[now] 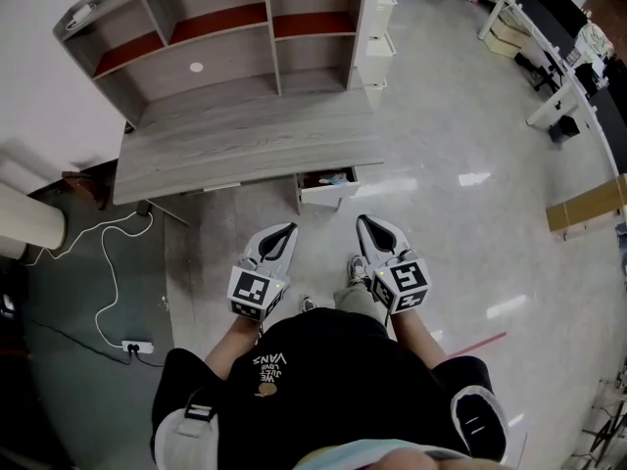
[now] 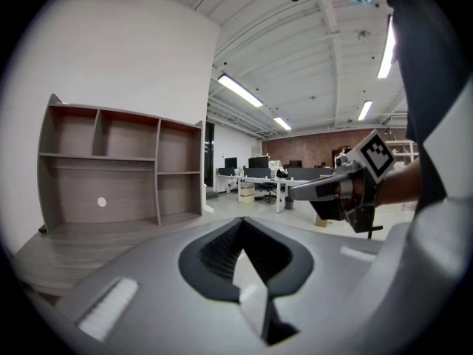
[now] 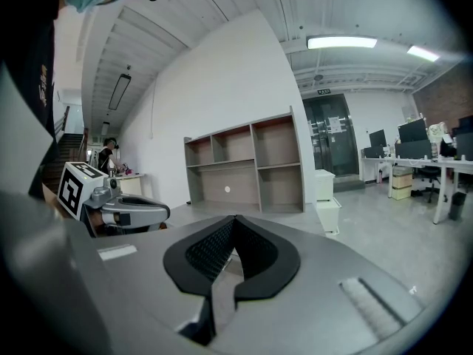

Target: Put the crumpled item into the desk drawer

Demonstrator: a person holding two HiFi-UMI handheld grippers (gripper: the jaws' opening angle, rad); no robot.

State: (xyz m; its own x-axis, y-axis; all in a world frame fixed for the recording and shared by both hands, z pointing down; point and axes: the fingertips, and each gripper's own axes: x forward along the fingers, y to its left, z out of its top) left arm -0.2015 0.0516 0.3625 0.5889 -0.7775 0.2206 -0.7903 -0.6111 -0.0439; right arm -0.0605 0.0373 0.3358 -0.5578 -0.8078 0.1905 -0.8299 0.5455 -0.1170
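The grey desk (image 1: 245,145) stands ahead of me with its small white drawer (image 1: 326,192) pulled open under the right end. Something blue and orange lies inside the drawer; I cannot tell what it is. No crumpled item shows clearly in any view. My left gripper (image 1: 290,229) and right gripper (image 1: 362,221) hang side by side near my waist, short of the drawer, both shut with nothing in them. The left gripper (image 2: 241,222) has its jaws together in its own view, as does the right gripper (image 3: 233,219) in its own.
An open shelf unit (image 1: 225,27) sits on the back of the desk. A white drawer cabinet (image 1: 377,37) stands to its right. A power strip with a white cable (image 1: 137,346) lies on the floor at left. A cardboard box (image 1: 588,209) and office desks (image 1: 549,27) are off to the right.
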